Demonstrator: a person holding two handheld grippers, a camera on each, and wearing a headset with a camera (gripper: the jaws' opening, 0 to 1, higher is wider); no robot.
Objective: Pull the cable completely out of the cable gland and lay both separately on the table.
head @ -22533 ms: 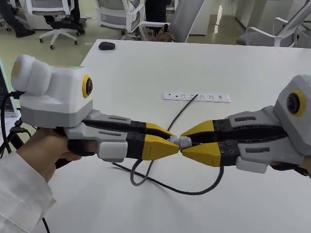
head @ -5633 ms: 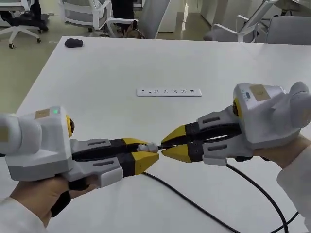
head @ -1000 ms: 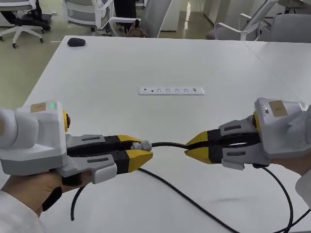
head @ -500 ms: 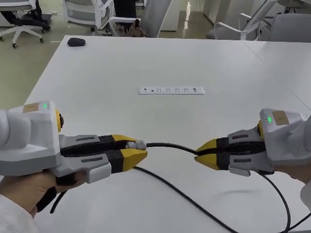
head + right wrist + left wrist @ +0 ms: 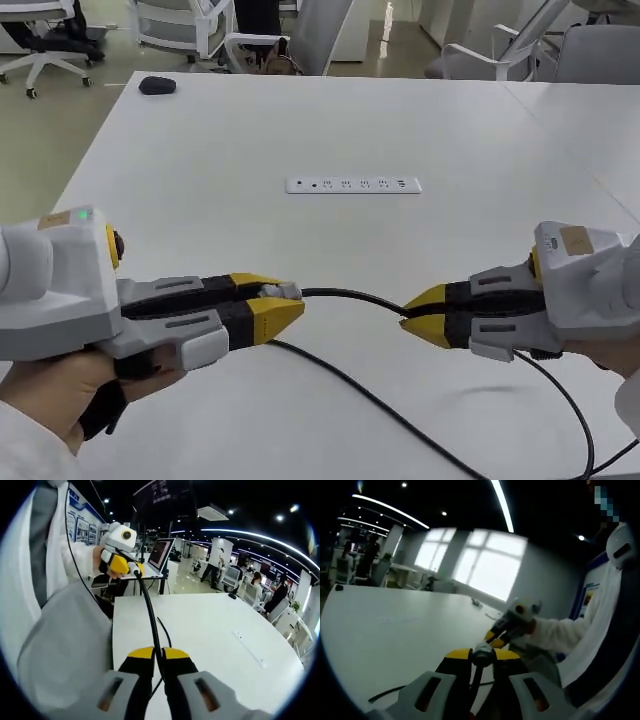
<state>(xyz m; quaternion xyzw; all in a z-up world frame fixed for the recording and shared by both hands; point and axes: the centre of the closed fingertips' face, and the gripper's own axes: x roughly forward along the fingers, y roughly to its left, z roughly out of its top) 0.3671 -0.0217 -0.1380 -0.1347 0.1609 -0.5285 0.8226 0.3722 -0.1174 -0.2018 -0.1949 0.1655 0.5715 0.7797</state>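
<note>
Both grippers are clamping tight: L gripper is pinching the grey cable gland at its tips, and R gripper is squeezing the black cable, which is stretching btwn them and trailing below both onto the table.

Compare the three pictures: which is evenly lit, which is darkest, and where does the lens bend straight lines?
Head view: evenly lit and sharp, the table edges straight, a soft shadow under the right gripper. Left gripper view: darkest, with the windows blown out white. Right gripper view: brighter, but the fisheye bows the table's edge and the ceiling lights.
</note>
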